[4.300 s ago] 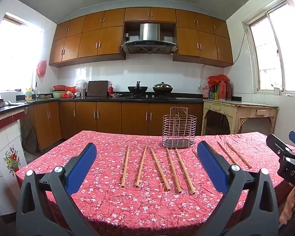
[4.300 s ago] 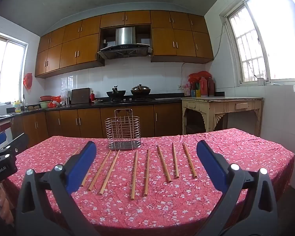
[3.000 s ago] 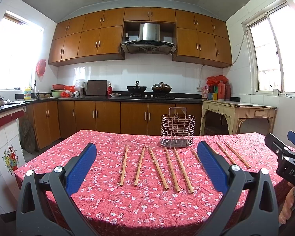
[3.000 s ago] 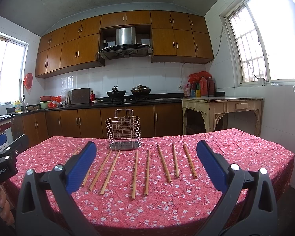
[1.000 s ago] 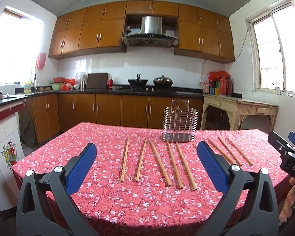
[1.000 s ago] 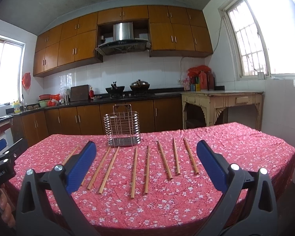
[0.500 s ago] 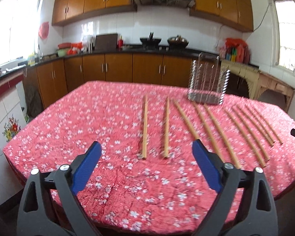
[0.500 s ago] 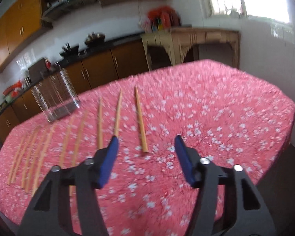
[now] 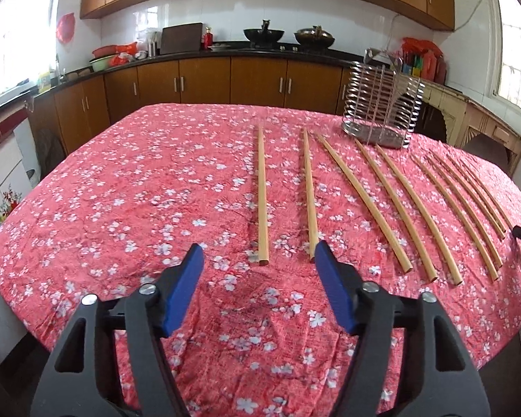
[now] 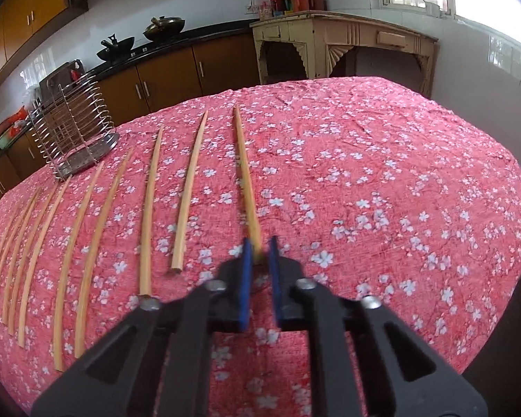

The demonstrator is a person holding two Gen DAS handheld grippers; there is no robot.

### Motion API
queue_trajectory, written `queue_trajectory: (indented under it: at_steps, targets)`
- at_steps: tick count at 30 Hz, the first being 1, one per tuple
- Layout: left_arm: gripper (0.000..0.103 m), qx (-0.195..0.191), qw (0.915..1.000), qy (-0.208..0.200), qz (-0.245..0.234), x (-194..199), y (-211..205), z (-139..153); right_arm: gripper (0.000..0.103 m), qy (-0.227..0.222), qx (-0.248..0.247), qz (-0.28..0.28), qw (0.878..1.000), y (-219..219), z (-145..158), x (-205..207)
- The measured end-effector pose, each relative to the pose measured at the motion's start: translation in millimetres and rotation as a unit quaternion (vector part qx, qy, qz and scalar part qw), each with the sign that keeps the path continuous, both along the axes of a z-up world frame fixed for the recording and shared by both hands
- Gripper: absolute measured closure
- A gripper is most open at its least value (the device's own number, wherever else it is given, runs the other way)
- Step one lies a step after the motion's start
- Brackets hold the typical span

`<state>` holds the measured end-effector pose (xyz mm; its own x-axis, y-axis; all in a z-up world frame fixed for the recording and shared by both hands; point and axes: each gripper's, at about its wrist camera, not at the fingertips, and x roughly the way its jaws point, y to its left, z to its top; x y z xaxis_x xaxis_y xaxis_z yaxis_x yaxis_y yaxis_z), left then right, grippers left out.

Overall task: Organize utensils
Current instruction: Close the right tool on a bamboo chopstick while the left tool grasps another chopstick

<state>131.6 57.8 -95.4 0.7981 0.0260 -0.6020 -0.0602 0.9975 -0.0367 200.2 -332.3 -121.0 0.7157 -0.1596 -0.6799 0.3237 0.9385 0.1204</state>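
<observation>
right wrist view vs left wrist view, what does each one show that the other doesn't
Only the right wrist view shows the right gripper with its jaws nearly shut around the near end of the rightmost chopstick, and the full front of the cream side table.

Only the left wrist view shows the left gripper open above the cloth, short of the leftmost chopstick, and the red bowls on the counter.

Both show the row of chopsticks on the floral tablecloth, the wire utensil holder and two woks.
</observation>
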Motion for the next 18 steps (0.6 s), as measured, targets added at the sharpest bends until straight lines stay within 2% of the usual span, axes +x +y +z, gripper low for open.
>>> queue_trajectory:
  at_steps: [4, 9, 13, 15, 18]
  targets:
    - [0.049, -0.003, 0.9998, 0.019, -0.002, 12.8, -2.9, -7.3, 0.094, -0.001, 0.0, 0.001, 1.0, -0.9, -0.1, -2.6]
    - [0.061, -0.008, 0.9998, 0.019, 0.0, 19.0, 1.5, -6.2, 0.094, 0.0, -0.001, -0.001, 1.0, 0.4, 0.6, -2.7]
    - [0.075, -0.003, 0.9998, 0.017, 0.005, 20.0, 2.0, -7.5, 0.093, 0.001, -0.005, -0.005, 1.0, 2.9, 1.3, -3.4]
    - [0.092, 0.001, 0.9998, 0.016, 0.007, 20.5, 1.8, -7.7, 0.094, 0.0, -0.01, -0.004, 1.0, 4.2, 1.4, -3.4]
    - [0.096, -0.003, 0.9998, 0.017, 0.003, 22.2, 1.6, -7.6, 0.095, -0.002, -0.008, 0.004, 1.0, 5.0, 1.6, -3.5]
